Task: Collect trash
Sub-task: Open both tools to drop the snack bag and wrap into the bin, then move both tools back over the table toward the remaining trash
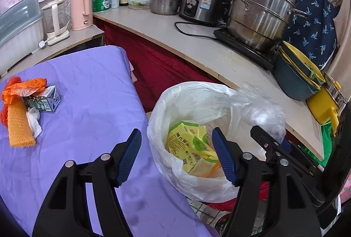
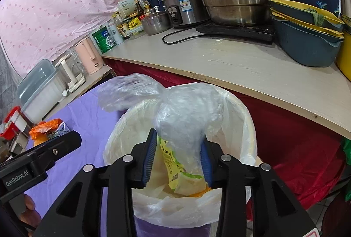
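Observation:
A white-lined trash bin [image 1: 166, 105] stands beside the purple-covered table [image 1: 87, 87], with a yellow-green food carton [image 1: 190, 147] inside. My left gripper [image 1: 177, 155] is open and empty above the table edge and the bin. My right gripper [image 2: 177, 160] is shut on a crumpled clear plastic bag [image 2: 175, 109] and holds it over the bin [image 2: 245, 118]; it also shows in the left wrist view [image 1: 261, 114]. On the table's left lie an orange plastic bag [image 1: 22, 85], a small drink carton [image 1: 43, 100], a white tissue [image 1: 34, 120] and orange foam netting [image 1: 18, 125].
A curved counter [image 1: 219, 54] behind the bin carries steel pots [image 1: 261, 13], a rice cooker [image 1: 201, 4], bottles, a pink kettle [image 1: 81, 9] and stacked blue and yellow basins [image 1: 298, 76]. Red cloth hangs below the counter. A green bag [image 1: 326, 140] sits at the right.

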